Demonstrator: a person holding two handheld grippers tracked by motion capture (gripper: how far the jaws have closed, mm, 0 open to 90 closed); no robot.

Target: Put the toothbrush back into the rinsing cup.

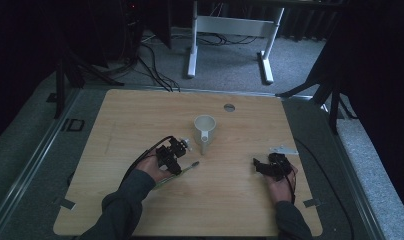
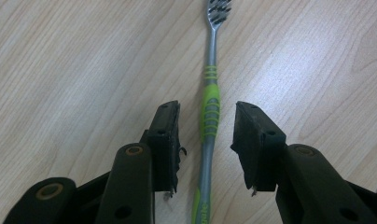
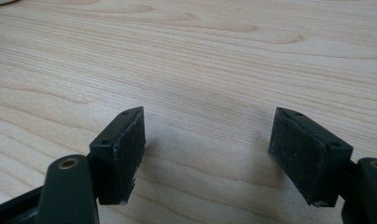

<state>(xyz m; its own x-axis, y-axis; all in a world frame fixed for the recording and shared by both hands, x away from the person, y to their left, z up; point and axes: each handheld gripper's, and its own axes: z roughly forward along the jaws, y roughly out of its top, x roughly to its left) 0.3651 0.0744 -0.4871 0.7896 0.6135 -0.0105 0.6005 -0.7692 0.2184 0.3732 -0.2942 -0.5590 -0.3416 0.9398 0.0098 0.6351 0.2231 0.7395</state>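
I have the left gripper straddling the toothbrush, which lies flat on the wooden table. Its long axis runs straight away between the jaws, bristle head at the far end. The jaws stand apart, one either side of the green ribbed rubber grip, neither pad touching it; the rest of the handle is smooth grey plastic. The left hand is the nearer one. The right gripper hangs wide apart above bare wood, well away. A white mug stands just beyond.
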